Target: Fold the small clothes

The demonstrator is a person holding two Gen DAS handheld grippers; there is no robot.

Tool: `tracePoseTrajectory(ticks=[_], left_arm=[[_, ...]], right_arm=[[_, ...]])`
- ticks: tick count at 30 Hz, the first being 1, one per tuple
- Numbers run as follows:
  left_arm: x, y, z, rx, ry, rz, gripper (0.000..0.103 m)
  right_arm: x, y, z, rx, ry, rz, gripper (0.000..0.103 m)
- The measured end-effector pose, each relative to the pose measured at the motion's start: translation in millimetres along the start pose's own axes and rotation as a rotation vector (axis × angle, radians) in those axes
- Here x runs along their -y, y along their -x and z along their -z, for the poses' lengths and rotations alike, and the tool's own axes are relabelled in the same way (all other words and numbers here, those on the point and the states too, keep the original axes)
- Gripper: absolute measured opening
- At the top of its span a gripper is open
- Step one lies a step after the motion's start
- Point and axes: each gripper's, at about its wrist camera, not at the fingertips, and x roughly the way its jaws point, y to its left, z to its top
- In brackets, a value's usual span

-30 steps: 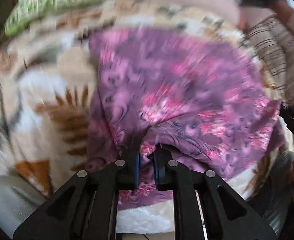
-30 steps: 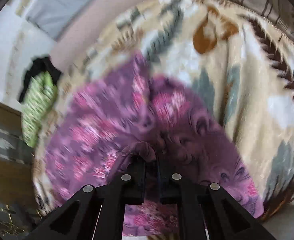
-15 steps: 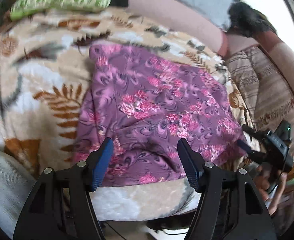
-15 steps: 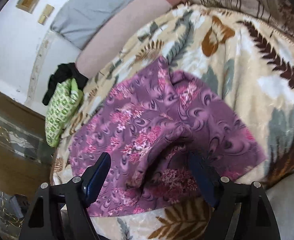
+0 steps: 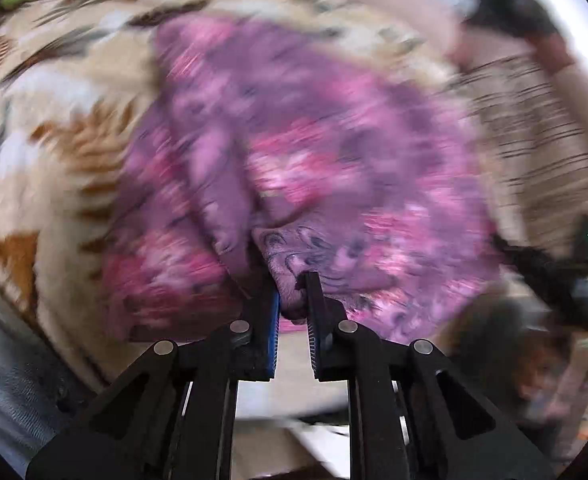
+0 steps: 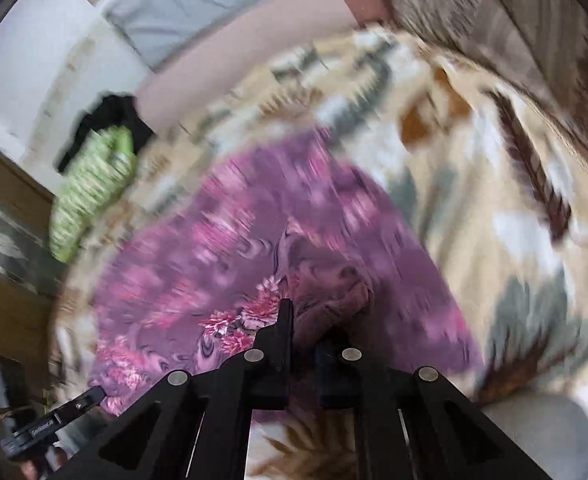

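A purple garment with pink flowers (image 5: 314, 152) lies spread on a leaf-patterned blanket (image 5: 53, 128). My left gripper (image 5: 291, 292) is shut on a bunched fold of its near edge. The same garment shows in the right wrist view (image 6: 233, 248), where my right gripper (image 6: 308, 320) is shut on another bunched fold of the near edge. Both views are motion-blurred. The right gripper appears at the right of the left wrist view (image 5: 550, 268), and the left gripper at the lower left of the right wrist view (image 6: 53, 420).
A green patterned cloth (image 6: 93, 184) and a dark item (image 6: 105, 120) lie at the far end of the blanket. A striped brown cushion (image 5: 534, 132) lies along the far right side. A pink bolster (image 6: 245, 48) lies behind.
Half a second ago both grippers were open above the flat garment. Now both have come down and shut on folds of its near edge.
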Motion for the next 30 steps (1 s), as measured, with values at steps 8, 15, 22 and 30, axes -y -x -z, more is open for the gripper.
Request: tracePoseTrajectory(ticks=[8, 15, 22, 30], left_arm=[[-5.5, 26.4, 4.8, 0.062, 0.002, -0.011, 0.027], [-24.0, 89.4, -10.7, 0.266, 0.004, 0.025, 0.062], [-44.5, 47.2, -115.9, 0.196, 0.023, -0.116, 0.067], [-73.5, -16.7, -171.8, 0.102, 0.144, -0.025, 0.067]], right_arm=[[-2.9, 11.6, 0.2, 0.05, -0.011, 0.083, 0.036], [10.1, 64.9, -23.1, 0.244, -0.05, -0.056, 0.081], [-2.1, -0.3, -126.7, 0.043, -0.088, -0.178, 0.081], [29.7, -88.1, -159.3, -0.08, -0.248, -0.157, 0.042]])
